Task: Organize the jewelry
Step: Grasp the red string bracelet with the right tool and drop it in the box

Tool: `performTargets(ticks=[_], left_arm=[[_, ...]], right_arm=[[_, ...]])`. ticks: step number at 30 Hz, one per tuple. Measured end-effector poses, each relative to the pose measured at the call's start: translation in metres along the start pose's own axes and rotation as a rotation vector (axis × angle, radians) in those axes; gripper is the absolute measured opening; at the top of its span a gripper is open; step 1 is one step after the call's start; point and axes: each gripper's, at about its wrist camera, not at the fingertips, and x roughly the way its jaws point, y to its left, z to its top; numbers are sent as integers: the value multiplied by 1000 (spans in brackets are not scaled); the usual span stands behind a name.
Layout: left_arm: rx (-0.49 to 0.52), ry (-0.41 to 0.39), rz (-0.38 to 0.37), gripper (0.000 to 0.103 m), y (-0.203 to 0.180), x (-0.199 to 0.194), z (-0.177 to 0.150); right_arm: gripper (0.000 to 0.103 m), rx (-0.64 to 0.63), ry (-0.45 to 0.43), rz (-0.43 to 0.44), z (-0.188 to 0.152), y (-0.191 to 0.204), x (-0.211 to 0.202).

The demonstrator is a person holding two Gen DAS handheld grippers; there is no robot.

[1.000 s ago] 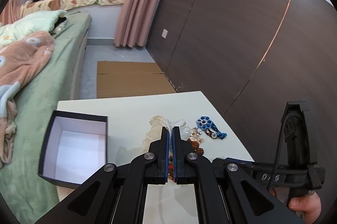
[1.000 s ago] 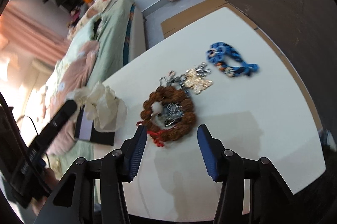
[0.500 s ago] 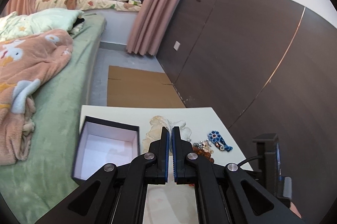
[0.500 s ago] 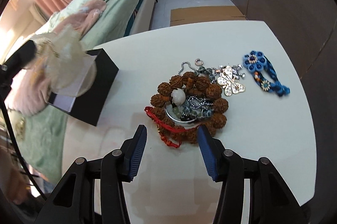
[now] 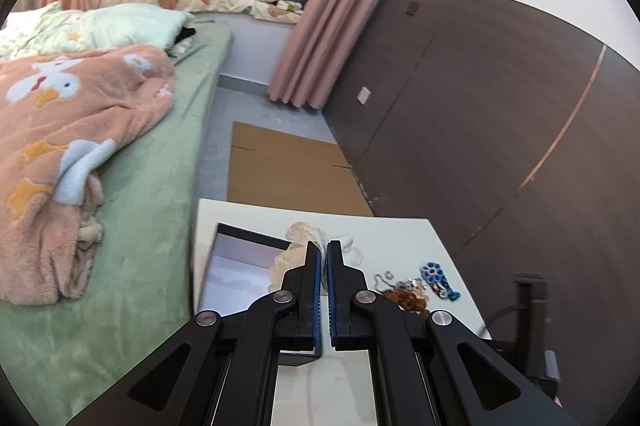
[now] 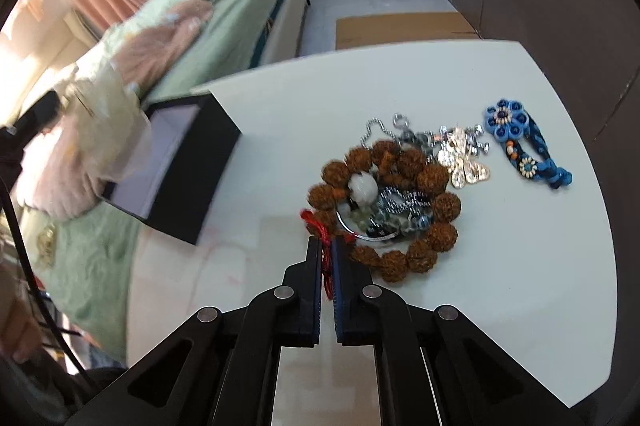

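Red cord [image 6: 320, 226], the tassel end of the brown seed-bead bracelet [image 6: 400, 209], is pinched between the blue pads of the right gripper [image 6: 327, 254], whose jaws are closed on it at the near edge of the pile. The bracelet itself lies flat on the white table [image 6: 520, 286], ringing a tangle of silver chain and pale beads [image 6: 384, 205]. Just beyond it sit a silver butterfly charm [image 6: 464, 161] and, a little apart to the right, a blue flower-knot bracelet [image 6: 524, 149].

Off to the left, the black box [image 6: 200, 161] stands open with its pale lining showing, near the table's edge beside the bed [image 5: 160, 185]. The left gripper [image 5: 324, 258] is clenched on a sheer cream pouch [image 5: 296, 250], which hangs over the box's right side.

The risks look mostly about tangling. Since only the thin cord is gripped, a lift could let it slip from the pads, or the bracelet could drag the chain and beads nested inside it, scattering them or pulling them toward the table edge. The pouch also drapes partly across the box opening, so anything carried there might catch on the fabric. The box sits close to the table's rim, and a nudge could tip it off.
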Motion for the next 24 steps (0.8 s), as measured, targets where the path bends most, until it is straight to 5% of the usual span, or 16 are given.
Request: performTargets(ticks=[4, 6, 8, 10, 23, 24], left_arm=[[-51, 36, -23, 6, 10, 4, 3], [-76, 54, -33, 27, 14, 6, 4], [-103, 41, -37, 73, 18, 3, 5], [-130, -10, -24, 83, 23, -6, 8], [-237, -97, 26, 83, 64, -25, 19], [-241, -95, 29, 83, 64, -23, 19]], right_arm=[[6, 41, -53, 64, 2, -1, -15], [6, 61, -67, 97, 6, 0, -19], [6, 69, -87, 138, 12, 5, -24], [6, 62, -114, 170, 19, 12, -31], [7, -41, -143, 378, 75, 92, -26], [13, -35, -131, 405, 77, 94, -19]])
